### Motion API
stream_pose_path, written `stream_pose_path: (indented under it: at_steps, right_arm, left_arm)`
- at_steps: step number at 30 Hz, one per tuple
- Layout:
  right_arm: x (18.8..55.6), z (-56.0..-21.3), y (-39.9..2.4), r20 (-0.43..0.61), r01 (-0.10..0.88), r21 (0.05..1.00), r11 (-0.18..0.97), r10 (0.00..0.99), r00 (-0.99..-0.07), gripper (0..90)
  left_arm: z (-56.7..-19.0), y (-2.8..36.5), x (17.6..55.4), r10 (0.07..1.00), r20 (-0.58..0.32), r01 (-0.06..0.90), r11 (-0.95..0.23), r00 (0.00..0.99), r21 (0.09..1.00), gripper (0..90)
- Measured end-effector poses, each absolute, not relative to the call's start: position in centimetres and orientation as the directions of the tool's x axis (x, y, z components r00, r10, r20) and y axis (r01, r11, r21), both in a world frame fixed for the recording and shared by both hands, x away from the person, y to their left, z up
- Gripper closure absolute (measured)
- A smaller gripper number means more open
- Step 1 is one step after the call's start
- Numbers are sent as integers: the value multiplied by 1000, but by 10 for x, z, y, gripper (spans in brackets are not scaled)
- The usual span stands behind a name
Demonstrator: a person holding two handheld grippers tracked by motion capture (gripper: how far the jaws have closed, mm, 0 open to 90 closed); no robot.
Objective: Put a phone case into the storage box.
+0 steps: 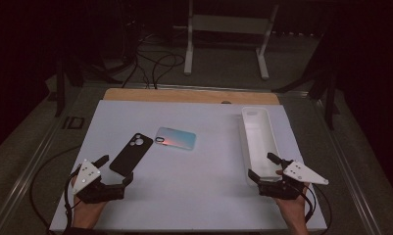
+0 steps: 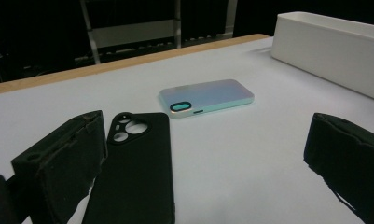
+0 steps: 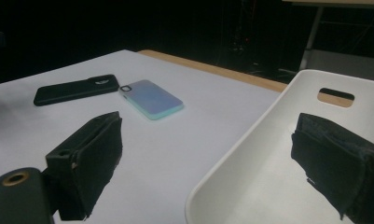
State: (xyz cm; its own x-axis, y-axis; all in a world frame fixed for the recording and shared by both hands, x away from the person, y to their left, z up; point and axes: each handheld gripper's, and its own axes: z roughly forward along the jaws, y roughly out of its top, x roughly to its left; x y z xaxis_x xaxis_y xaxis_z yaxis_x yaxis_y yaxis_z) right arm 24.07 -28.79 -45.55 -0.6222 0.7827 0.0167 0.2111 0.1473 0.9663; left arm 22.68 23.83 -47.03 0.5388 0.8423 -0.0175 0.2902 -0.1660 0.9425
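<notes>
Left gripper (image 1: 116, 171) released at lower left, just short of black case (image 1: 131, 153); right gripper (image 1: 264, 167) released over tray (image 1: 255, 128). Blue case (image 1: 176, 137) at centre. Nothing binned yet; both cases left.

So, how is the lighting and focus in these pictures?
High view: white table lit, surroundings dark. Left gripper view: black case and iridescent case sharp, near claw pads soft. Right gripper view: white tray bright, without glare.
</notes>
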Motion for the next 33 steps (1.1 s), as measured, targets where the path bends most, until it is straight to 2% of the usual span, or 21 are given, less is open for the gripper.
stream_pose_path:
  at_steps: [23,33]
  right_arm:
    - [260,-442,-266,0,224,957,186,769,-639,88]
    - [286,-416,-236,-13,222,950,219,738,-674,89]
  left_arm:
    - [-471,237,227,844,-20,295,-166,537,941,0]
    - [-472,236,227,843,-16,295,-170,538,940,0]
